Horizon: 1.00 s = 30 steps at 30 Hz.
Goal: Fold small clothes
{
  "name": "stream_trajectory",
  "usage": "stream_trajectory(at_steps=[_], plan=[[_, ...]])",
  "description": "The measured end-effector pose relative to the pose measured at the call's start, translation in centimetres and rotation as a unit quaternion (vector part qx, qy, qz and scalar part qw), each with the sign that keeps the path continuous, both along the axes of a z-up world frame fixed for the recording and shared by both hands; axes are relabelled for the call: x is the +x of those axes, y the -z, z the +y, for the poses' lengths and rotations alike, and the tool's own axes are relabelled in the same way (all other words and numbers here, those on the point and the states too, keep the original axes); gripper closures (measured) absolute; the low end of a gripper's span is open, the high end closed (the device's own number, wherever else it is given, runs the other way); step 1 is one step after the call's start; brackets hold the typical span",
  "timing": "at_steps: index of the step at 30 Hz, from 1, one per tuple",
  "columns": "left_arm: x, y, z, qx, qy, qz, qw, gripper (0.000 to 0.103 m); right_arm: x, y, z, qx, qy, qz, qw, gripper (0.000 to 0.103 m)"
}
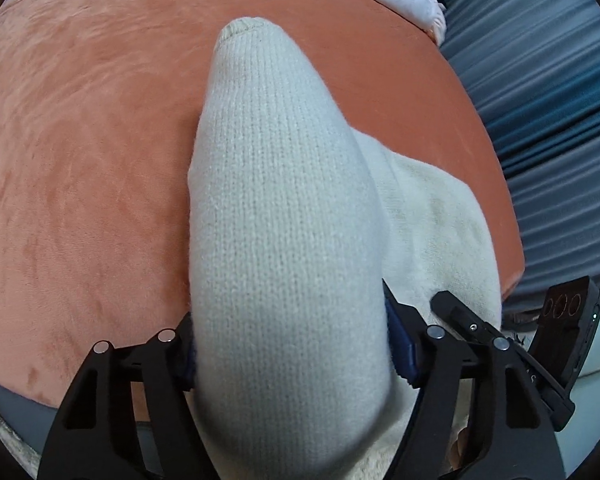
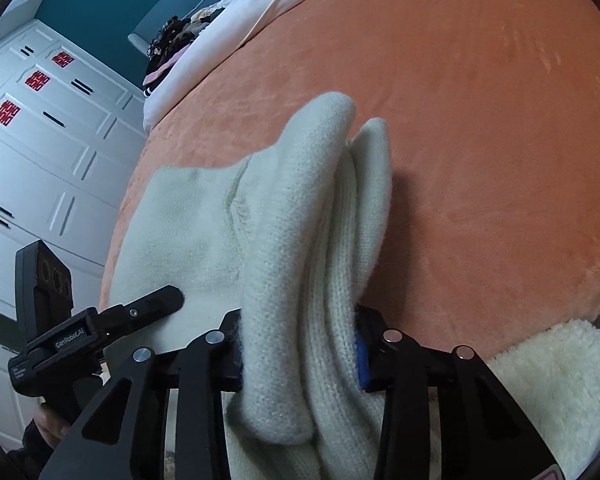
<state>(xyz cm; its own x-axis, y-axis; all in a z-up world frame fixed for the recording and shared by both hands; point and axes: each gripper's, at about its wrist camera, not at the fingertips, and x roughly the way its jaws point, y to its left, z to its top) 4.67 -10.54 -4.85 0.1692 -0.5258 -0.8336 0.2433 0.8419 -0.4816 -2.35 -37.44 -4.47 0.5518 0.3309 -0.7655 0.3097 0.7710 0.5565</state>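
Orange plush bedcover fills most of both views, spread over a bed with a rumpled white sheet at its far end. White panelled wardrobe doors with red paper cut-outs stand beyond the bed against a teal wall, and blue-grey pleated curtains hang on the other side. A fluffy cream fleece piece lies at the bed's near edge.

On the bedcover lies the cream knitted sweater, its body flat near the bed's edge. One sleeve is lifted off the cover, reaching away toward its ribbed cuff, and the left tool is clamped on it, blue pads pressing either side of the knit. The right tool grips a bunched, folded thickness of the same sweater between narrowed jaws, layers hanging over them.
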Motion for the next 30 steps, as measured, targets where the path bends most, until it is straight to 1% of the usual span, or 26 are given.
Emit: stream_trajectory(at_steps=[2, 4, 5, 6, 7, 9, 11, 12, 13, 15, 18, 21, 25, 28, 30], plan=[[-0.2, 0.8, -0.1, 0.001, 0.005, 0.011, 0.9999, 0.033, -0.7, 0.4, -0.6, 0.007, 0.003, 0.008, 1.000, 0.066], [-0.1, 2.1, -0.5, 0.016, 0.006, 0.026, 0.9995, 0.028, -1.1, 1.9, -1.2, 0.023, 0.012, 0.029, 0.999, 0.064], [0.0, 2.6, -0.6, 0.017, 0.003, 0.031, 0.9994, 0.022, -1.2, 2.6, -1.6, 0.033, 0.016, 0.036, 0.999, 0.063], [0.0, 2.9, -0.6, 0.018, 0.002, 0.030, 0.9994, 0.018, -1.2, 2.9, -1.7, 0.038, 0.018, 0.040, 0.998, 0.057], [0.1, 2.9, -0.7, 0.021, 0.003, 0.026, 0.9994, 0.017, -1.1, 3.2, -1.8, 0.038, 0.019, 0.042, 0.998, 0.053], [0.2, 2.7, -1.2, 0.032, 0.005, 0.018, 0.9993, 0.017, -0.8, 3.7, -1.7, 0.031, 0.020, 0.050, 0.998, 0.050], [0.1, 2.3, -1.9, 0.041, 0.009, 0.017, 0.9990, 0.020, -0.5, 3.8, -1.4, 0.024, 0.021, 0.054, 0.998, 0.053], [0.0, 2.0, -2.1, 0.046, 0.013, 0.013, 0.9988, 0.023, -0.3, 3.5, -1.1, 0.019, 0.021, 0.054, 0.998, 0.060], [0.0, 1.5, -2.2, 0.049, 0.017, 0.008, 0.9986, 0.025, -0.3, 3.1, -1.0, 0.011, 0.018, 0.050, 0.999, 0.064], [-0.2, 0.3, -2.2, 0.056, 0.026, -0.008, 0.9981, 0.034, -0.6, 1.8, -0.5, -0.008, 0.010, 0.034, 0.999, 0.067], [-0.9, -2.0, -2.1, 0.059, 0.044, -0.040, 0.9965, 0.039, -1.4, -0.5, -0.1, -0.022, 0.006, 0.006, 1.000, 0.068], [-1.7, -4.7, -2.0, 0.052, 0.055, -0.067, 0.9949, 0.040, -2.5, -3.4, 0.5, -0.047, 0.007, -0.018, 0.999, 0.068], [-2.9, -8.6, -1.2, 0.025, 0.066, -0.108, 0.9917, 0.040, -4.1, -7.5, 0.5, -0.063, 0.015, -0.059, 0.996, 0.068], [-3.5, -11.7, -0.9, 0.000, 0.069, -0.135, 0.9884, 0.040, -5.2, -11.1, 0.8, -0.084, 0.020, -0.096, 0.992, 0.068], [-3.9, -13.9, -0.6, -0.012, 0.073, -0.161, 0.9842, 0.039, -5.9, -13.6, 1.1, -0.098, 0.024, -0.125, 0.987, 0.068]])
